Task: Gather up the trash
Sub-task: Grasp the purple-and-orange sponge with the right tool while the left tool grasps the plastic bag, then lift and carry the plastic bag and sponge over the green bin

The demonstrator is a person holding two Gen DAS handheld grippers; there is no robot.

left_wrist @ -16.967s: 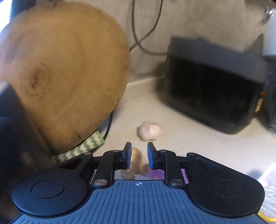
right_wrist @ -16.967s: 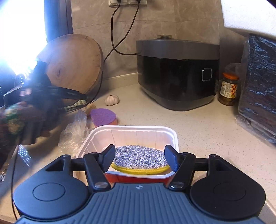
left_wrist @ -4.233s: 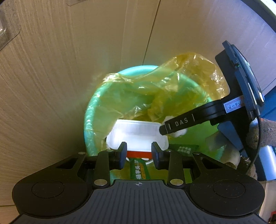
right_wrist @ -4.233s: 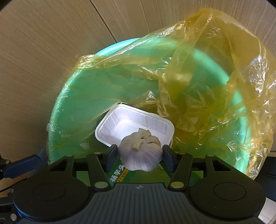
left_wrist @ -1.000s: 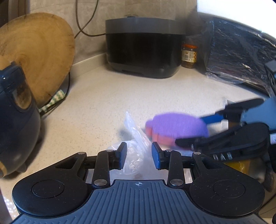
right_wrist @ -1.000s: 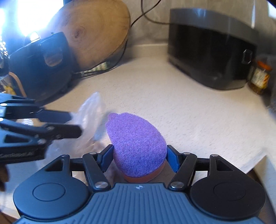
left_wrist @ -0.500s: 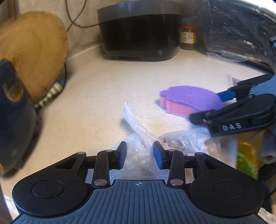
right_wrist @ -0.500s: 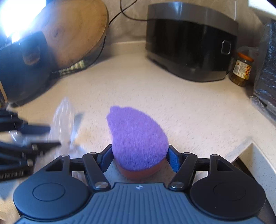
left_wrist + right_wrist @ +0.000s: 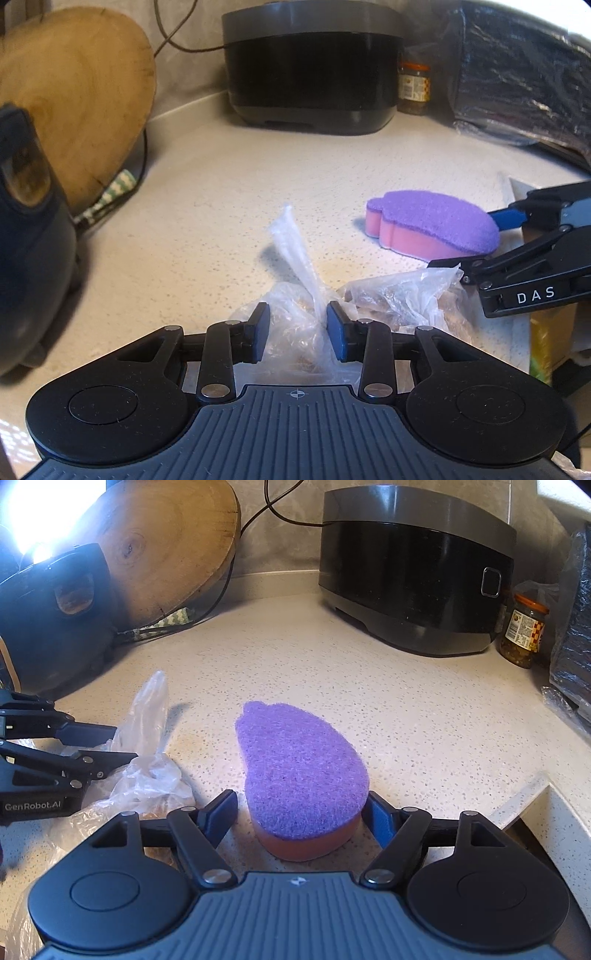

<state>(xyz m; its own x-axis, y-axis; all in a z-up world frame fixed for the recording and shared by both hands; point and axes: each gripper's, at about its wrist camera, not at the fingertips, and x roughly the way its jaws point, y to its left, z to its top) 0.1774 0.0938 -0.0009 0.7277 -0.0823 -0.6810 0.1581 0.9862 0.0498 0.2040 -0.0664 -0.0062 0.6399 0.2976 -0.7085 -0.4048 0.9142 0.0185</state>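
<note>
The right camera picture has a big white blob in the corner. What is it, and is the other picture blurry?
Right wrist view: strong window glare at top left washes out the edge of the wooden board. Left wrist view: no glare, but the dark kettle at the left edge is blurred, and the fisheye bends the counter.

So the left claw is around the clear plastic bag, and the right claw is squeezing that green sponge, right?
Not quite: the sponge is purple on a pink base, as the right wrist view shows. The right claw is around it, and the left claw is around the clear plastic bag.
</note>
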